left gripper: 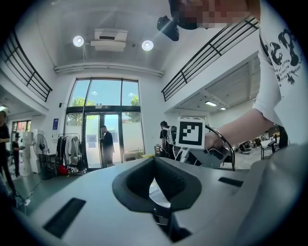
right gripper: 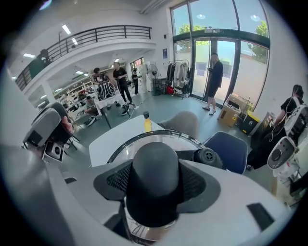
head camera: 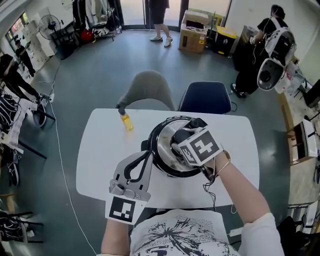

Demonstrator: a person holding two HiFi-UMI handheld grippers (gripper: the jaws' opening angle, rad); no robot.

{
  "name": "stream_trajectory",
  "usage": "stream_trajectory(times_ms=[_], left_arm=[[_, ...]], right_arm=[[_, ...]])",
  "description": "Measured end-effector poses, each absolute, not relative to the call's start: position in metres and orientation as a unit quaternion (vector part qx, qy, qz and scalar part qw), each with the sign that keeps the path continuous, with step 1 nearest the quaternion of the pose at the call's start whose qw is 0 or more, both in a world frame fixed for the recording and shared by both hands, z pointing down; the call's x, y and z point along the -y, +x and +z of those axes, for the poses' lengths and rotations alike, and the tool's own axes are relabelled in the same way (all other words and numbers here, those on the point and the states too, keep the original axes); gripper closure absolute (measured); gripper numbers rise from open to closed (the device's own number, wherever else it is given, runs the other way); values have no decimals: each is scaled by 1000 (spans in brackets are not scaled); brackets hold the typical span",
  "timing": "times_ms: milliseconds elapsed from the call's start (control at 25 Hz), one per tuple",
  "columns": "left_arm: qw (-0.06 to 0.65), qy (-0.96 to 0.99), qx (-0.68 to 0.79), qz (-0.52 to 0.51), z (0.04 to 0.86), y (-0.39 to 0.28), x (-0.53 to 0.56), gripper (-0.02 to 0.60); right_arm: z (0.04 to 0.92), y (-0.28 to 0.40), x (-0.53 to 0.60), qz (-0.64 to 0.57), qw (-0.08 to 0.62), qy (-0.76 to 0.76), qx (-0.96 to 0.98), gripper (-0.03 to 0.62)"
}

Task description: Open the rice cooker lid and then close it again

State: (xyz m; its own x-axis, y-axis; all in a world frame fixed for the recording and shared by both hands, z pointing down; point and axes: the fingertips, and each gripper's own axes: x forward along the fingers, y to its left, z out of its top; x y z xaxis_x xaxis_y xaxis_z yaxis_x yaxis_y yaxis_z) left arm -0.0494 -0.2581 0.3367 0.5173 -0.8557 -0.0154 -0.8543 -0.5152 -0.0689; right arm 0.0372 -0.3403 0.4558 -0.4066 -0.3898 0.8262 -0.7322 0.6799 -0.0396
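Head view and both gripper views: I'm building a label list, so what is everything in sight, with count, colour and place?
table: one, white, centre.
rice cooker: one, black and silver, on the table's middle.
lid knob: one, black, on top of the cooker's lid.
bottle: one, yellow, on the table left of the cooker.
grey chair: one, behind the table.
blue chair: one, beside the grey one.
cardboard boxes: a few, brown, by the far doorway.
bystanders: several, around the room's edge.
left gripper: one, grey, at the cooker's left side.
right gripper: one, grey, fingers clamped on the lid knob.
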Motion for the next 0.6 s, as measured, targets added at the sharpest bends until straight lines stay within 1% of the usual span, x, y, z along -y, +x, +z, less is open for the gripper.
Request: stream_trajectory(times_ms=[200,600], left_arm=[[29,-887,-460,-8,343,-46,227,568],[35,-899,-437,-9,348,19,143,569]], right_arm=[[450,47,297,199,410,352,818,301],[456,130,197,211,402,372,809,301]])
